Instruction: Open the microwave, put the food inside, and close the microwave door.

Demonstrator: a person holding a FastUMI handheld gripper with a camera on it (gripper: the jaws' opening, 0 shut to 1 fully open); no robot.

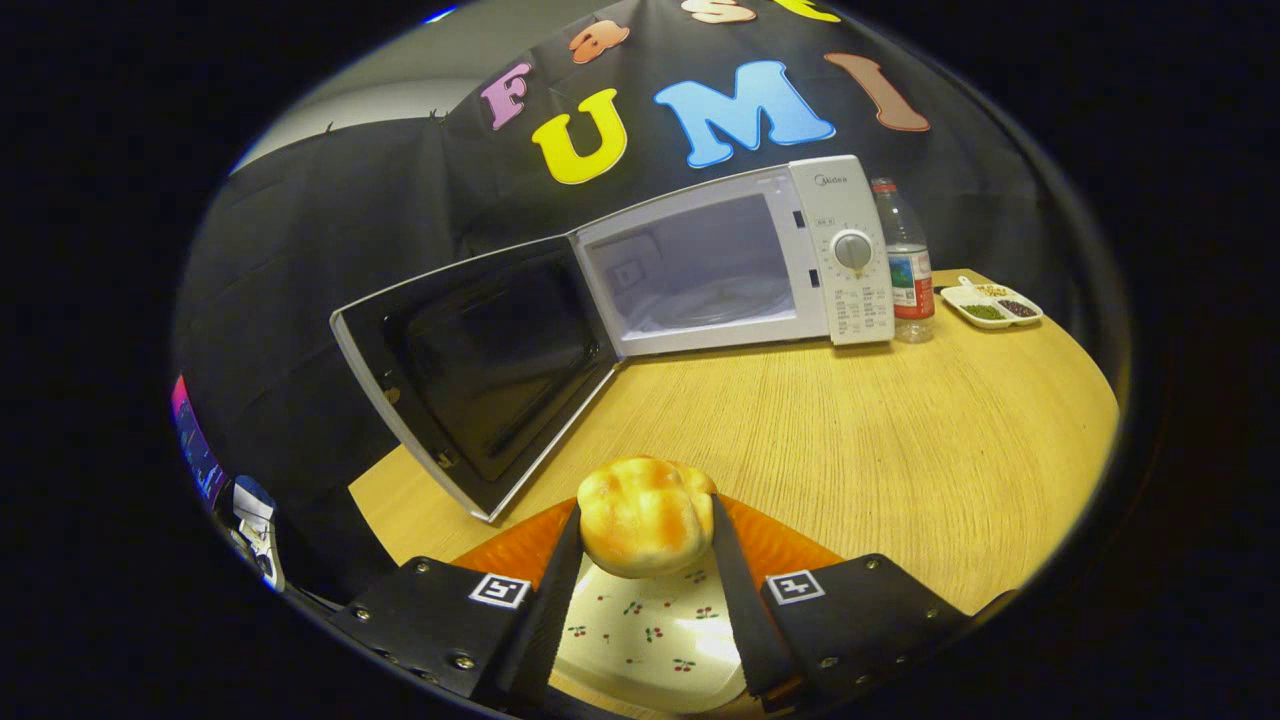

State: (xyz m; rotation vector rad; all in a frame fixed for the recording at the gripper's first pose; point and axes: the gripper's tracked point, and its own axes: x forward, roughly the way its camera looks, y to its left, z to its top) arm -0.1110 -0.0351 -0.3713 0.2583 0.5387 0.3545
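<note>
A golden bread roll (pixel 645 515) sits between my two black fingers, and both press on its sides, so my gripper (pixel 646 525) is shut on it. The roll hangs just above a plate (pixel 650 640) with an orange rim and a white cherry-patterned middle. Beyond the fingers stands the white microwave (pixel 735 265) on the wooden table (pixel 880 430). Its door (pixel 480 365) is swung wide open to the left. The lit cavity shows a bare glass turntable (pixel 725 300).
A water bottle (pixel 905 260) stands right of the microwave's control panel. A small white divided dish (pixel 990 303) with dark and green fillings lies further right. The open door reaches out over the table toward the plate.
</note>
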